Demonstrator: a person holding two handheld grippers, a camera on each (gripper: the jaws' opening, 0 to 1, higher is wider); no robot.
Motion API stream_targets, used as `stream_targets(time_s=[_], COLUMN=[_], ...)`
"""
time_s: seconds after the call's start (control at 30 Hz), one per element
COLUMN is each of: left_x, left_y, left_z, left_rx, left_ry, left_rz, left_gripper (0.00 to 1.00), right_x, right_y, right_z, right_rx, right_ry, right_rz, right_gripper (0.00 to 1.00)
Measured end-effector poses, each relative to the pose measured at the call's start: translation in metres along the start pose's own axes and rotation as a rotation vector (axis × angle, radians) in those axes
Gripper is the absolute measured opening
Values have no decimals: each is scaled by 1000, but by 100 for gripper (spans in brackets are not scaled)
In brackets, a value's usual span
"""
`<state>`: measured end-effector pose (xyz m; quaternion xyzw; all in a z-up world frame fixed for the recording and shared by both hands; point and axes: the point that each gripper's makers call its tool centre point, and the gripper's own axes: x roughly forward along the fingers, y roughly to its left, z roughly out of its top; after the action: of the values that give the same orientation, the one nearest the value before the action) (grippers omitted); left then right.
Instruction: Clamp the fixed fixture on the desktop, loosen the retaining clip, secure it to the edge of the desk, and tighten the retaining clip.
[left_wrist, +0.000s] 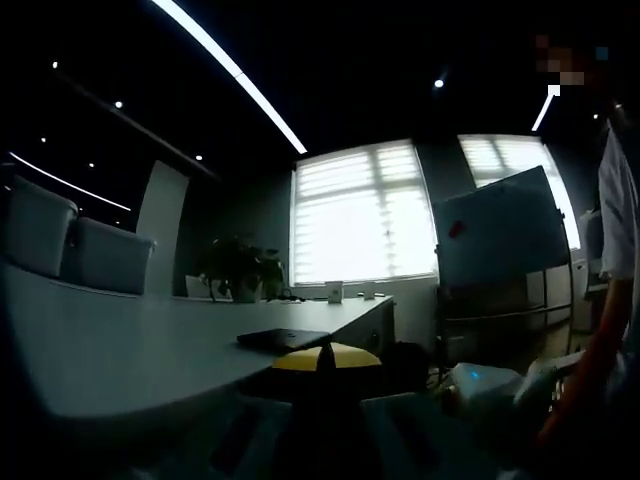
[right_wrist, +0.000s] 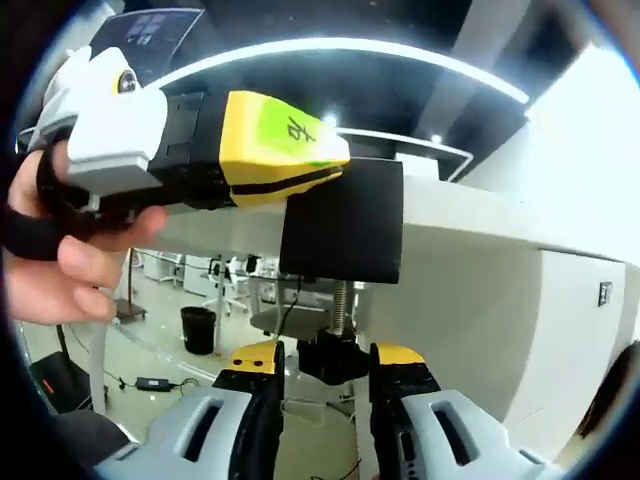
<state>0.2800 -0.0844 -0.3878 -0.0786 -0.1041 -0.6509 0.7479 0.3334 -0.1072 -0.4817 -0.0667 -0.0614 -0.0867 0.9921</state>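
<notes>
In the right gripper view the left tool has a yellow front crossed by a black stripe and marked with green scribble, a black middle section and a white rear body. The fixture it meets is a plain black plate, with a silvery threaded screw below ending in a black knob. The right tool has yellow-tipped black jaws on pale grey bodies (the tips are the brightest spots). The tabletop edge is white. In the dim left gripper view the tabletop looks grey-white, carrying a flat black slab; the chairs are pale grey, the plant dark green.
</notes>
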Motion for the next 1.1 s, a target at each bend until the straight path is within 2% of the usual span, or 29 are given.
stream_targets(time_s=[0.07,0.2,0.4,0.67,0.83,1.0,1.07,1.1], left_x=[0,0,-1,-2,-2,-2,-2,-2], left_y=[0,0,0,0,0,1,0,0], left_z=[0,0,0,1,1,1,1,1], left_rx=[0,-1,3,-1,2,-1,-1,0], left_ry=[1,2,-2,-8,-12,-17,-17,-17], left_rz=[0,1,4,5,7,8,7,7], left_gripper=[1,1,1,1,1,1,1,1], right_x=[1,1,0,2,2,3,5,5], right_y=[-4,-2,2,11,14,17,18,16], right_z=[-2,-2,-1,-1,-1,-2,-2,-3], right_rx=[6,-15,-51,19,-43,-57,-57,-69], right_ry=[1,-23,-49,-65,-65,-62,-66,-72], right_rz=[-9,32,160,387,525,572,553,522], right_gripper=[27,26,26,26,26,26,27,27])
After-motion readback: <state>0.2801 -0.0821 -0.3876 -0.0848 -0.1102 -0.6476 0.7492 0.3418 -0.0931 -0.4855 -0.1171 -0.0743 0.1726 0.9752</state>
